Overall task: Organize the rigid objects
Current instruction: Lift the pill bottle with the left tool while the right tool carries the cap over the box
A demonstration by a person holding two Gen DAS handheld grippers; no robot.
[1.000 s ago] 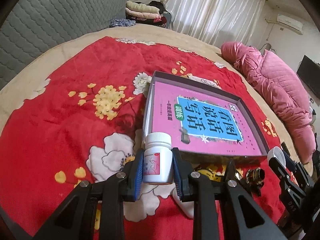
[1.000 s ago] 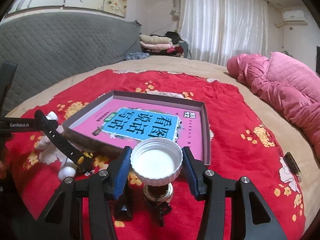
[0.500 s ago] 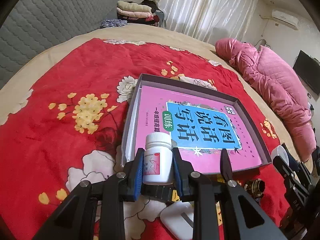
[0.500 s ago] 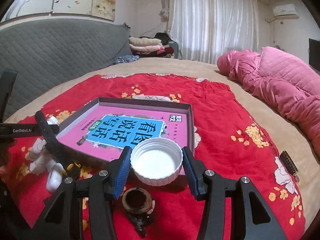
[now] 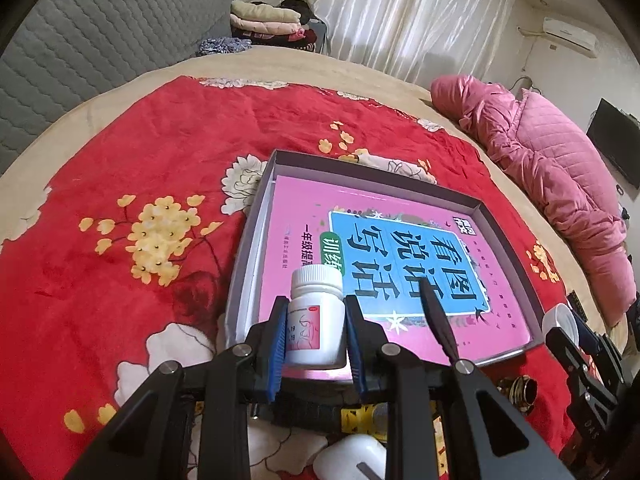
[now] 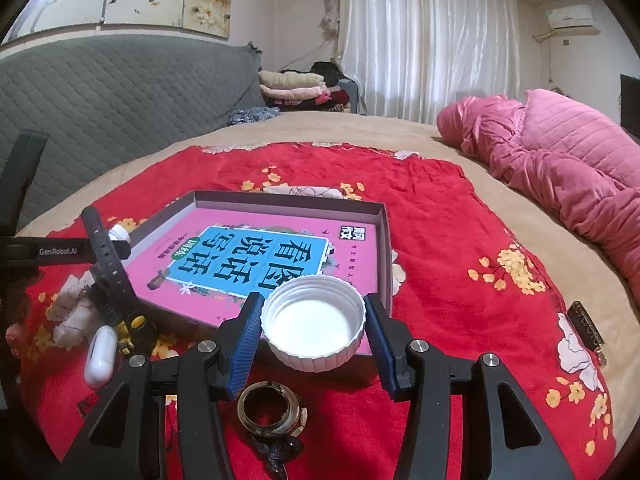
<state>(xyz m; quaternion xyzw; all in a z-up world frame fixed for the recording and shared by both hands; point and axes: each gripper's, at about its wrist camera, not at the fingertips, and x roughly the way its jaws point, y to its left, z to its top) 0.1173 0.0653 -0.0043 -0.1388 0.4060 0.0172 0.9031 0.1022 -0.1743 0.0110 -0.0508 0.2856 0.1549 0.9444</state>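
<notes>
The left gripper holds a small white bottle upright, its blue pads pressed on either side of the labelled body, the cap standing clear above them. The bottle hangs over the near left corner of a shallow grey box that lies on a red flowered blanket spread over a bed. A pink book with a blue title panel fills the floor of the box. A black watch strap rises across the near edge of the box, just right of the left gripper.

The right gripper clamps a white ribbed cap, its open side up, between its pads at middling width. The cap sits over the near right corner of the box, above the book.

On the blanket, just below the right gripper and outside the box, stands a small brown jar with its mouth open. At the near left, beside the box, lie a white earbud case and a yellow-and-black item that I cannot identify; the strap stands up from about there. A small dark comb-like object lies near the blanket's right edge.

A pink quilt is bunched along the far right side of the bed, well apart from the box.
</notes>
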